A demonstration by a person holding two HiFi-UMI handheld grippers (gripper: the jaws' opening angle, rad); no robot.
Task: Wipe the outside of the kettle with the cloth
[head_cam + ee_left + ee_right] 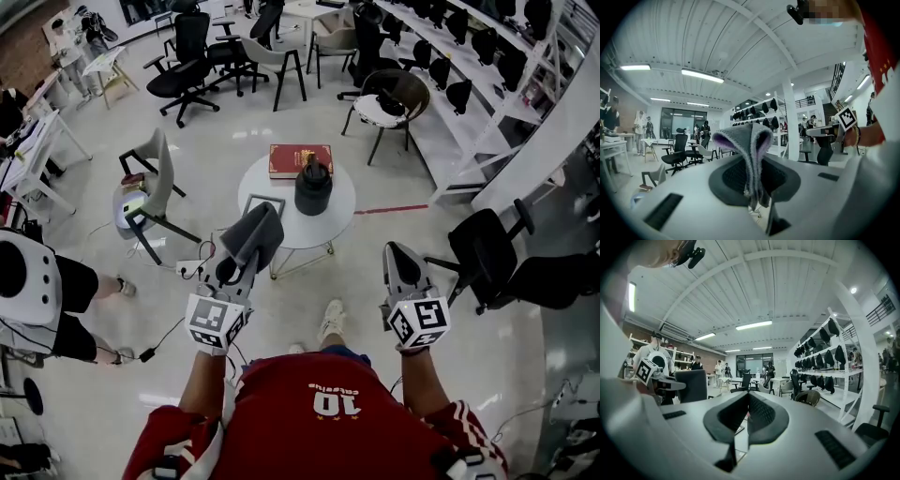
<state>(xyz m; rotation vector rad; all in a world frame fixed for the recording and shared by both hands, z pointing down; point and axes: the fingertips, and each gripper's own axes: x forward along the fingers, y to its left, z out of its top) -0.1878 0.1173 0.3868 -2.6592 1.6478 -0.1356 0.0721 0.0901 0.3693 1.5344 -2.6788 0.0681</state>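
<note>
L hand-held gripper (234, 267): jaws were closed on the cloth, w/ a fold pinched between the pads.
Cloth (255, 232): grey, bunched up. It stood past the tips of the L hand-held gripper. The left gripper view showed a lilac inner side (750, 140) above the jaws (757, 187).
R hand-held gripper (401, 267): jaws were together, or almost. The right gripper view showed nothing between them (747, 416).
Kettle (313, 187): black, upright, approx. ahead of both hand-held grippers and between their lines. It was nearer to the L one, but apart from both. The cloth did not touch it.
Counter (342, 214): round, white, in front of both hand-held grippers. It carried the kettle.
Red book (300, 160): lay flat on the counter, just behind the kettle, on the far side from the hand-held grippers.
Shoe (330, 321): on the floor between the two hand-held grippers.
Other person (37, 291): far to the left of the L hand-held gripper.
</note>
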